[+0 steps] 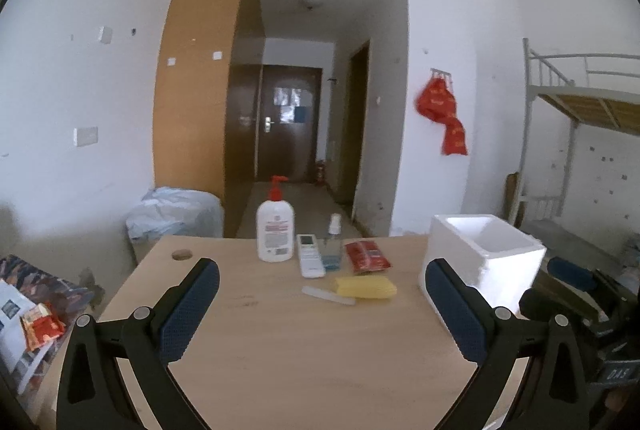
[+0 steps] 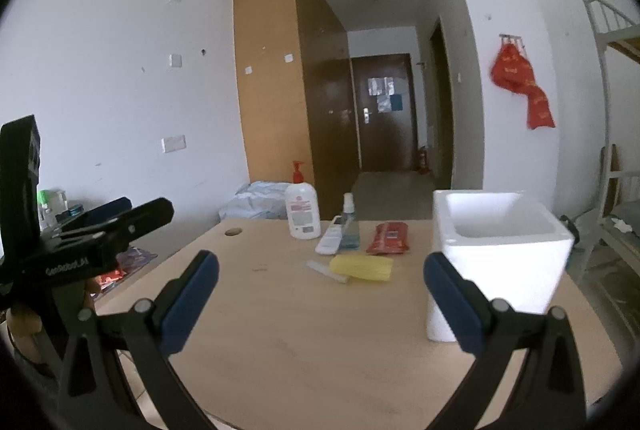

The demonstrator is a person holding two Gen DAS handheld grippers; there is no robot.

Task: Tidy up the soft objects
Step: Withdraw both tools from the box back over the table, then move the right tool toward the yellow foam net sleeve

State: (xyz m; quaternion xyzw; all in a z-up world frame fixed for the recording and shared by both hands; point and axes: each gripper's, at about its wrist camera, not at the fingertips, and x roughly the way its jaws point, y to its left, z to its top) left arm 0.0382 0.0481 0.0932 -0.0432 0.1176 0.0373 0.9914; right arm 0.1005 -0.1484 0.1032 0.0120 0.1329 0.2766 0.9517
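Presently both claws are released and empty: left gripper [image 1: 322, 304], right gripper [image 2: 320, 300]. Sponge [image 1: 366, 287] (yellow, presumably the soft item) lies mid-table [image 1: 280, 350], ahead and slightly right of each, long axis left-right. Foam box [image 2: 500, 254] stands right of it; right gripper judged nearer.

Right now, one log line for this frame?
left gripper open | right gripper open | yellow soft pack on wooden table | white foam box empty
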